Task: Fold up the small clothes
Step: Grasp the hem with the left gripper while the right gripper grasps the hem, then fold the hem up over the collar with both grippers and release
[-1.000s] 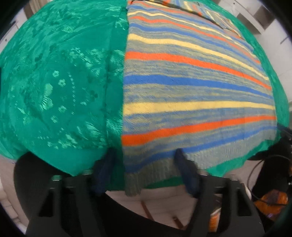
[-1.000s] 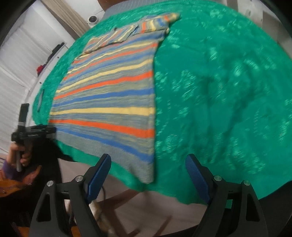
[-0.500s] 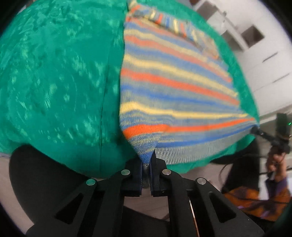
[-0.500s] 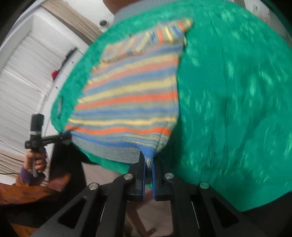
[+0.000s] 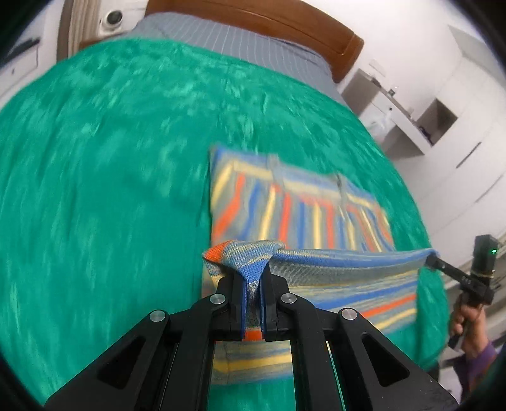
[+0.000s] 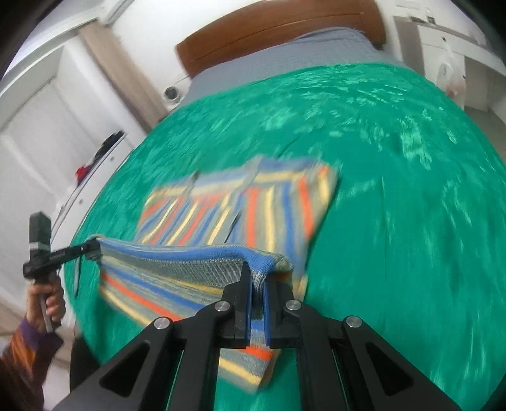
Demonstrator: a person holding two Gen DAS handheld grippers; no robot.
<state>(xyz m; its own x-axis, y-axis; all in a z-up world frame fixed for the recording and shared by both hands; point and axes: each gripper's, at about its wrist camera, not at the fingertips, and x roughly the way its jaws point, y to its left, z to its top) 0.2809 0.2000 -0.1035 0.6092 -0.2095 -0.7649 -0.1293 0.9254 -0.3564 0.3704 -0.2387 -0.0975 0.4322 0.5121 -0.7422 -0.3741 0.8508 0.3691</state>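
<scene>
A knit garment with blue, orange, yellow and grey stripes (image 5: 300, 218) lies on a green bedspread (image 5: 110, 189). My left gripper (image 5: 252, 284) is shut on the garment's left hem corner. My right gripper (image 6: 257, 284) is shut on the right hem corner (image 6: 262, 262). The hem is lifted and stretched taut between the two grippers, above the cloth. The far part of the garment (image 6: 253, 202) lies flat, its stripes running away from me. The right gripper also shows at the right of the left wrist view (image 5: 433, 257), and the left gripper at the left of the right wrist view (image 6: 91, 248).
The bedspread (image 6: 411, 189) covers a bed with a brown wooden headboard (image 5: 268, 19) and a grey striped sheet (image 5: 237, 38) at the far end. White cupboards and shelves (image 5: 442, 110) stand to the right, white drawers (image 6: 47, 142) to the left.
Both grippers closed on the hem corners, then lifted the hem and carried it away from the bed edge, over the garment. The view now tilts up to the headboard.
</scene>
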